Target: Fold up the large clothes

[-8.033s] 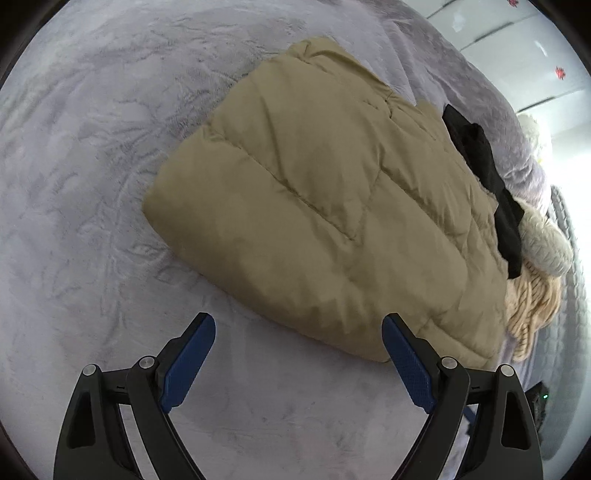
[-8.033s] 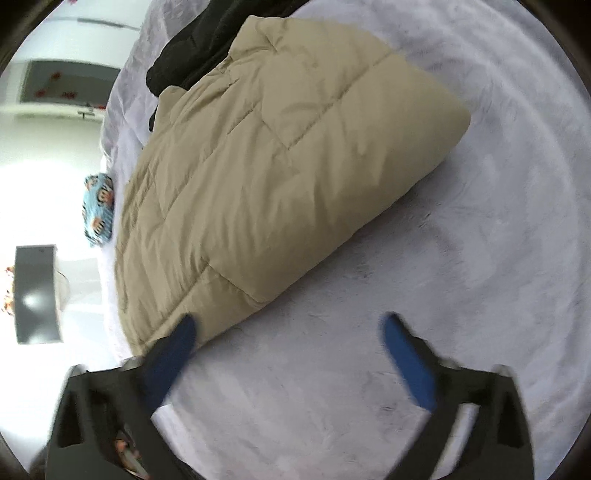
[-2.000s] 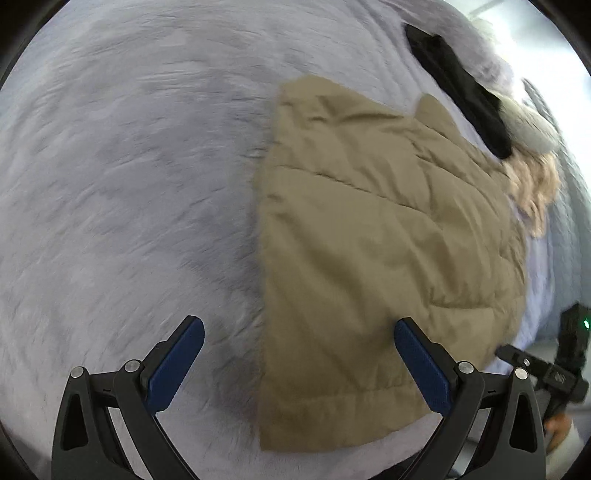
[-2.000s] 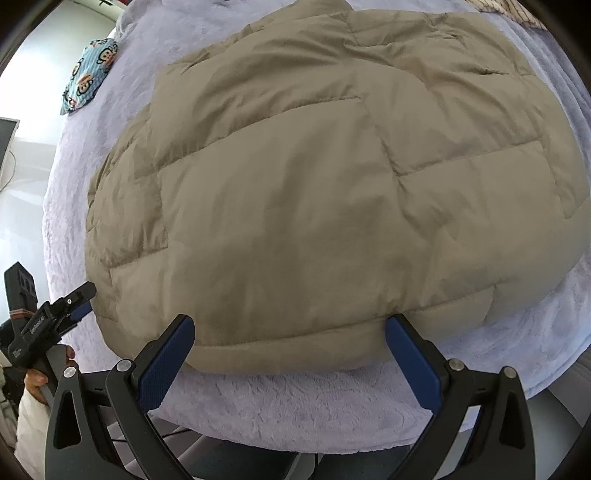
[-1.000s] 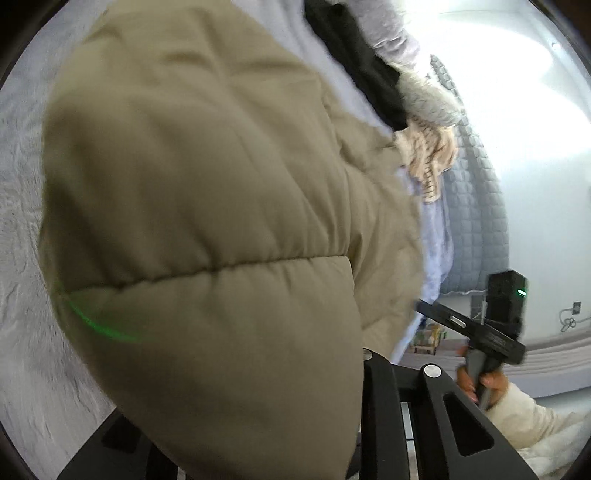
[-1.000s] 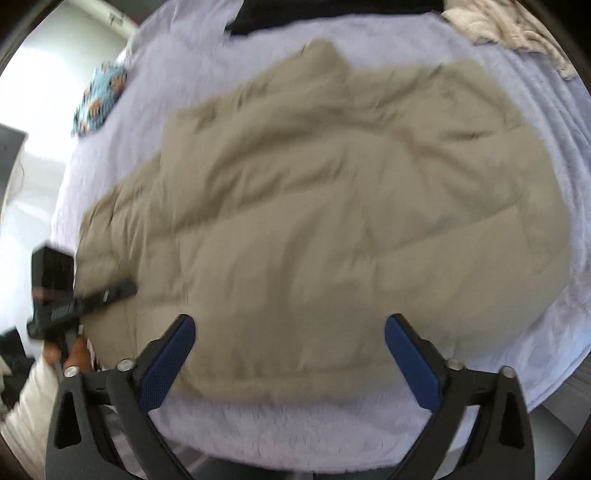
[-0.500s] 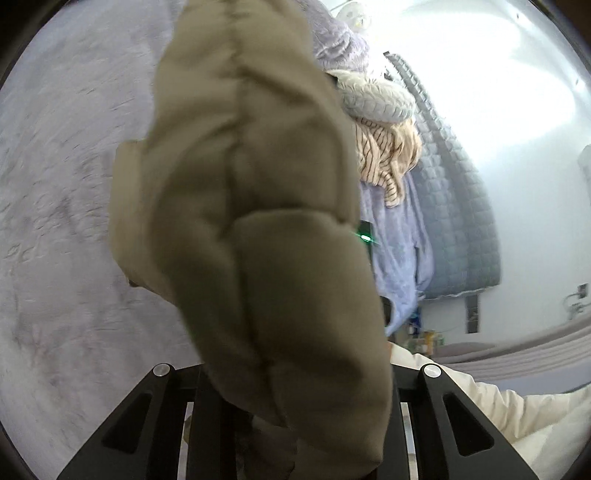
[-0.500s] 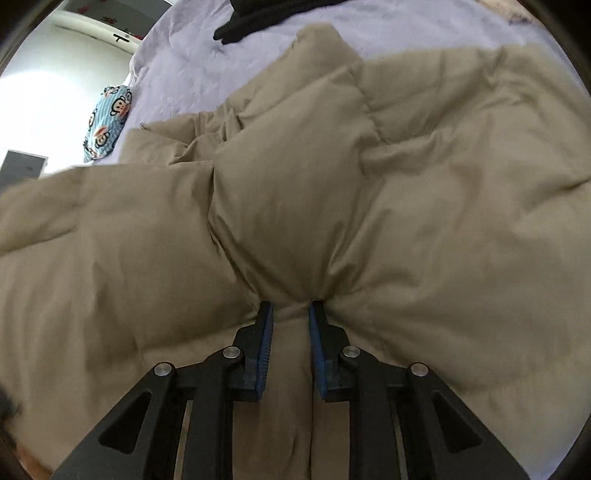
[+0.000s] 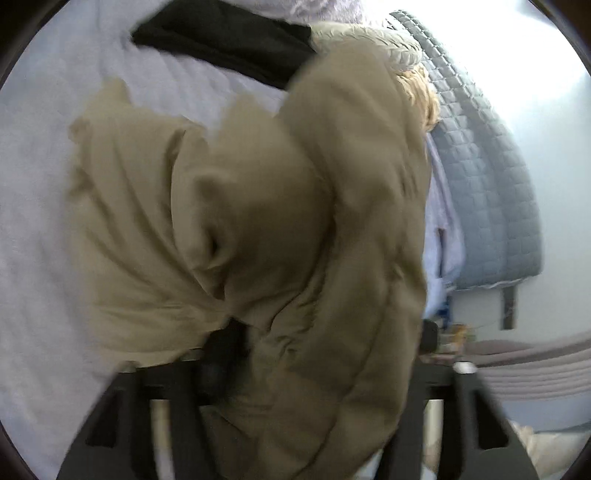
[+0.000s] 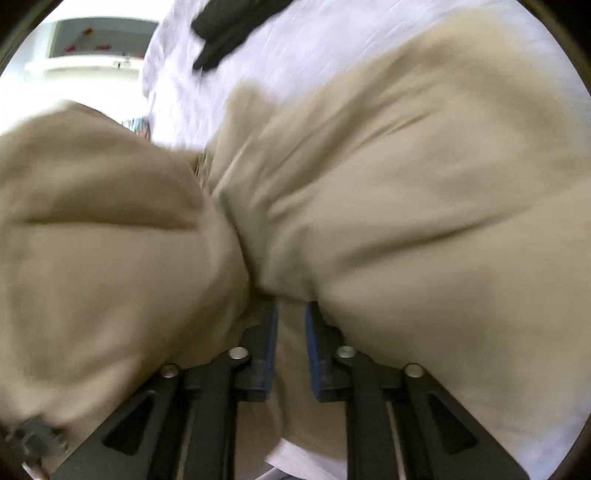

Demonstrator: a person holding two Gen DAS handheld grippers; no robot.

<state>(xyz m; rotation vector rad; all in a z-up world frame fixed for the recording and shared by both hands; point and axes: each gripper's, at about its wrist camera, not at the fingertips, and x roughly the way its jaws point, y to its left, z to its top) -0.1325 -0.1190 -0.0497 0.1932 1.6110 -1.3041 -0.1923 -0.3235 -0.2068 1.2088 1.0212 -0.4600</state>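
Note:
The tan puffer jacket (image 9: 258,184) lies bunched on the lavender bed cover (image 9: 37,258), with one side lifted and draped over my left gripper (image 9: 327,341). The left jaws are opening and stand wide apart; jacket fabric hangs loosely between them and hides the fingertips. In the right wrist view the jacket (image 10: 406,184) fills most of the picture. My right gripper (image 10: 291,325) has a fold of it between its blue pads (image 10: 271,332). These jaws are opening, though the pads still touch the fabric. Both views are blurred by motion.
A black garment (image 9: 221,40) lies at the far side of the bed, also seen as the black garment (image 10: 229,29) in the right wrist view. A cream knit garment (image 9: 424,96) sits by a grey quilted panel (image 9: 491,184). The bed cover (image 10: 295,55) shows beyond the jacket.
My left gripper carried the jacket's edge up and across, and its jaws have spread. My right gripper, open a second ago, clamped a fold of the jacket and moved with it.

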